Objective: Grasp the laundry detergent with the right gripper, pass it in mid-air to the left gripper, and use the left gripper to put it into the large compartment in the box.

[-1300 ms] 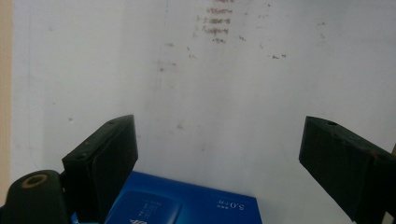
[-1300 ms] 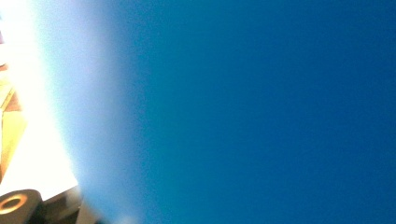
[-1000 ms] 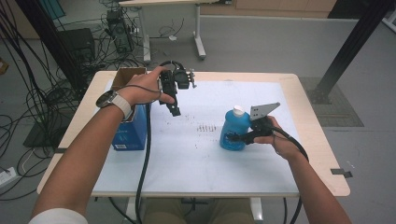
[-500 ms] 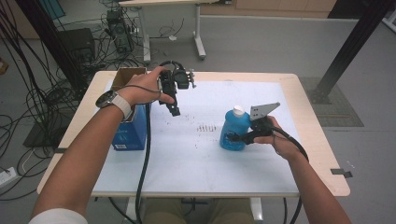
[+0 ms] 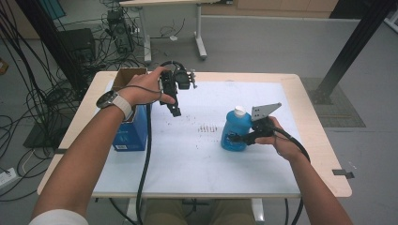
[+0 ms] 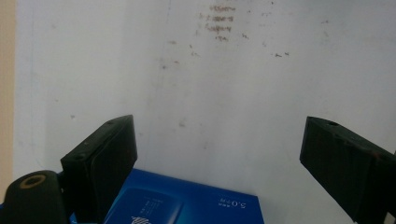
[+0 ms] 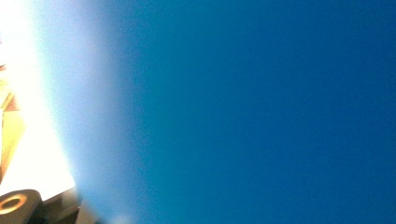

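blue box (image 6: 187, 205) lid, upside-down print reading "5.07m"

One blue bottle (image 5: 234, 133) stands between the right gripper's fingers (image 5: 233, 138), and one blue box (image 5: 131, 133) lies below the left gripper's fingers (image 5: 174, 108).

blue bottle (image 7: 261, 112): blurred, too close | blue box (image 6: 187, 205): cut off btm edge

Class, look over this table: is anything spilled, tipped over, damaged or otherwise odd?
Nothing is spilled or tipped. The blue bottle stands upright in the right gripper. The one oddity is a patch of small dark marks on the white table cover, beside the bottle.
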